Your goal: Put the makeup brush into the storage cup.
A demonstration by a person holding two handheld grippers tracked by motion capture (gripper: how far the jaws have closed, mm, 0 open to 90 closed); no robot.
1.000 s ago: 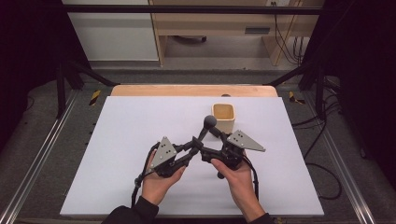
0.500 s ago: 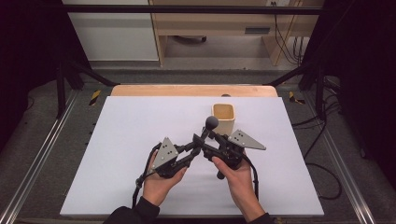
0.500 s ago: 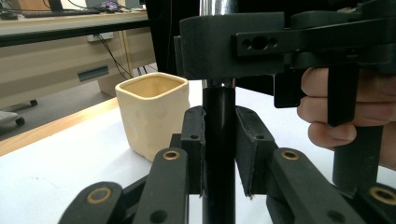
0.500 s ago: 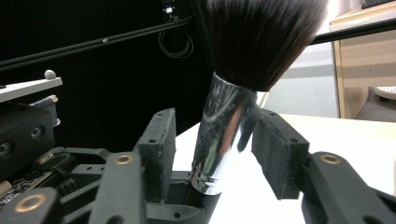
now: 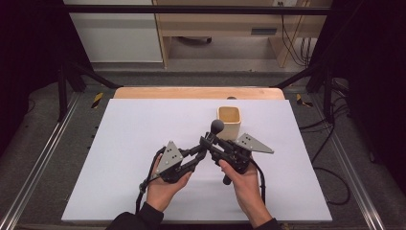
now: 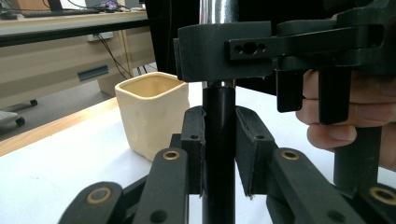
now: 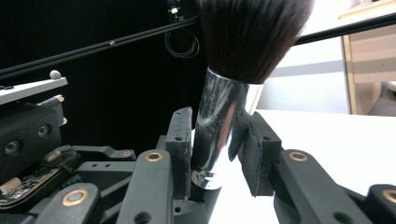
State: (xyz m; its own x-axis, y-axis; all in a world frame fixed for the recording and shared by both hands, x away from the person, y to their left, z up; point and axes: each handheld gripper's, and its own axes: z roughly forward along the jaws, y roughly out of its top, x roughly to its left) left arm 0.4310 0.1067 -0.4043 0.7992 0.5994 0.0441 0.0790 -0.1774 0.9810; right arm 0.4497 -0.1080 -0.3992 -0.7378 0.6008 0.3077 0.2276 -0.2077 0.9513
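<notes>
Brush: a makeup brush [image 5: 216,128] stands upright above the middle of the tabletop, bristles up, held off the surface by both grippers.
Left gripper: the left gripper [image 6: 219,149] has its jaws closed on the black handle, low down.
Right gripper: the right gripper [image 7: 217,149] is clamped on the chrome ferrule just under the bristles; one jaw looks flush, the other less so.
Cup: a cream square cup [image 5: 229,120] stands just behind the brush, near the far edge, apparently empty.
Risk: the ferrule is smooth and round, so I judge it could slip or twist in the right jaws. If one hand pulls while both stay clamped, the brush could tilt or jerk free. A swing backward could knock the cup over.
Surface: a white tabletop [image 5: 119,158], bare apart from the cup, with a wooden strip along the far edge.
Room: dark curtains at the sides, black frame rails, a wooden desk and cables beyond.
</notes>
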